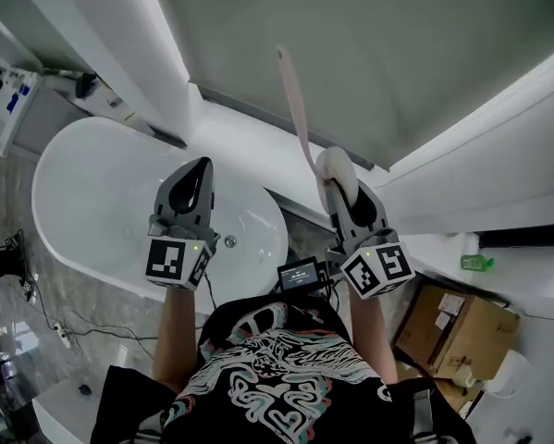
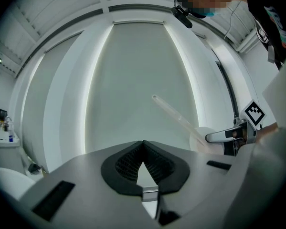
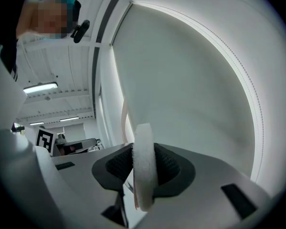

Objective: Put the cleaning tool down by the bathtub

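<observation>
Between the jaws of the right gripper (image 1: 343, 192) sits the round white sponge head of the long-handled cleaning tool (image 1: 300, 123), edge-on. Its pale pink plastic handle runs straight on ahead of the jaws, away from the person, toward the grey wall panel (image 1: 378, 54). The jaws stand partly apart and pinch the pad from both sides. The left gripper (image 2: 143, 144) has its jaws pressed together, with nothing between them. The tool is in the air, off to the right of the white oval bathtub (image 1: 101, 192).
</observation>
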